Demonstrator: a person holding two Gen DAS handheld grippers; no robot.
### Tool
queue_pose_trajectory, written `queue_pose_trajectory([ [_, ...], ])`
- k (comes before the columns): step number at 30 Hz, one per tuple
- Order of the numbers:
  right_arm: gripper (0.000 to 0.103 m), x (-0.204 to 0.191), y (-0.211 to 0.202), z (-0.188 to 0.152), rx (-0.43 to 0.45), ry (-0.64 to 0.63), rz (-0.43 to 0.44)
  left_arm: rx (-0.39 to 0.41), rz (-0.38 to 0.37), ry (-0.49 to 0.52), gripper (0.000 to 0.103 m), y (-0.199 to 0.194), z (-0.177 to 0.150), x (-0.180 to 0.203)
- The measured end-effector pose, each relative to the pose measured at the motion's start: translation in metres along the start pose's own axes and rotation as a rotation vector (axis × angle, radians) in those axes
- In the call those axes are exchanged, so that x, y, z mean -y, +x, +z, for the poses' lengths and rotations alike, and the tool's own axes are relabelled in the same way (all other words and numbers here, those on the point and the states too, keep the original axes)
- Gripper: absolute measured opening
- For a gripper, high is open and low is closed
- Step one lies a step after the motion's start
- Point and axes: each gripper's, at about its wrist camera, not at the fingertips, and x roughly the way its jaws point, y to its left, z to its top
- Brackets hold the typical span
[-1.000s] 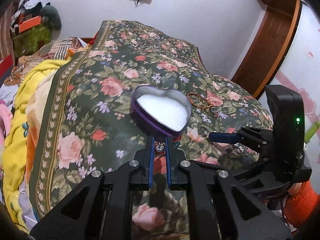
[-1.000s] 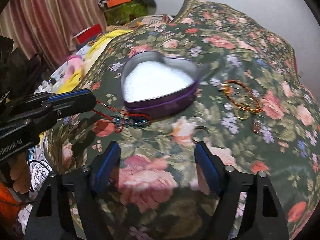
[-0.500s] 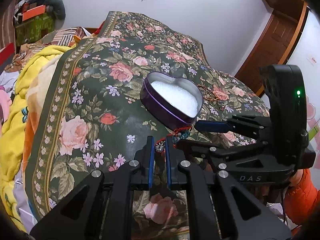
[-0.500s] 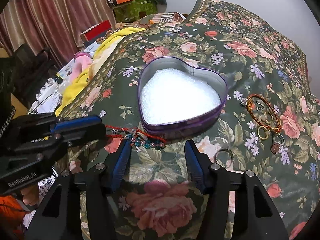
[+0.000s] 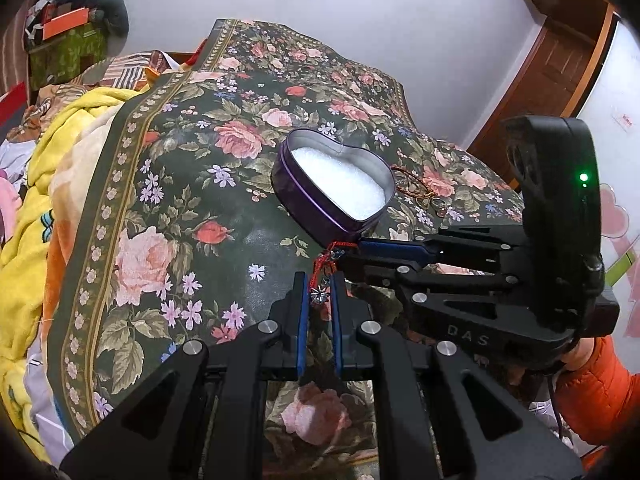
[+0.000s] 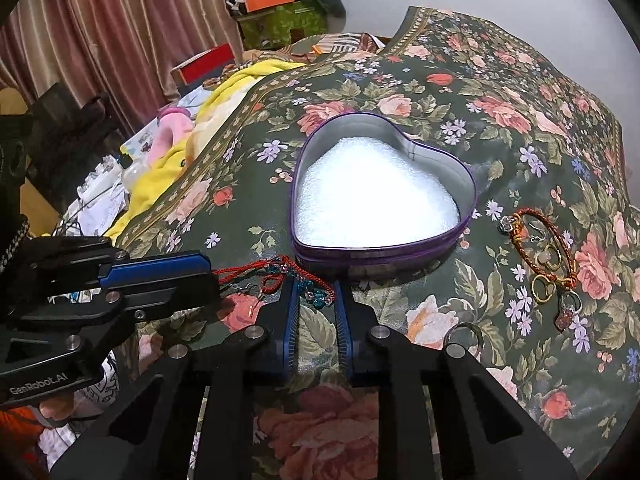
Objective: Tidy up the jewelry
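A red cord bracelet with teal beads (image 6: 316,298) and a small silver charm (image 5: 320,296) stretches between both grippers, just in front of the purple heart-shaped tin (image 6: 360,260). The tin (image 5: 304,208) is lined with white foam and holds nothing else. My left gripper (image 5: 318,280) is shut on the charm end of the cord. In the right wrist view the left gripper (image 6: 214,278) comes in from the left with the cord in its tips. My right gripper (image 6: 315,290) is closing, and its pads press on the beaded part. In the left wrist view the right gripper (image 5: 352,254) points left.
An orange braided bracelet (image 6: 556,232), a gold ring (image 6: 542,288), a red-stone ring (image 6: 568,308) and a keyring (image 6: 464,330) lie right of the tin on the floral bedspread (image 6: 500,112). A yellow blanket (image 5: 32,200) and clutter lie to the left. An orange sleeve (image 5: 592,392) shows.
The right gripper's jaws have closed from wide apart onto the beaded part of the cord, and it has moved closer to the tin. The left gripper keeps its hold on the charm.
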Motion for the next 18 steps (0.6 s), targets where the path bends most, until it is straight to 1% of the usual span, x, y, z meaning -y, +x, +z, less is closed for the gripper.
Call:
queue_pose_trajectory([
  [4,0.016,0.007,-0.008,-0.006,0.01,0.024,-0.018,0.003,-0.001,0.009,0.009,-0.003,0.0,0.003],
  [6,0.016,0.013,-0.015,-0.011,0.027,0.039,-0.063,0.003,0.001,0.018,0.009,-0.004,0.0,0.006],
  [9,0.014,0.03,-0.03,-0.016,0.051,0.1,-0.074,0.0,-0.002,0.029,0.009,-0.004,0.0,0.01],
  [15,0.014,0.047,-0.057,-0.022,0.104,0.147,-0.105,-0.009,0.008,0.049,0.009,0.0,-0.001,0.017],
  [18,0.014,0.052,-0.066,-0.021,0.132,0.164,-0.102,0.002,0.013,0.057,0.009,-0.002,0.003,0.022],
])
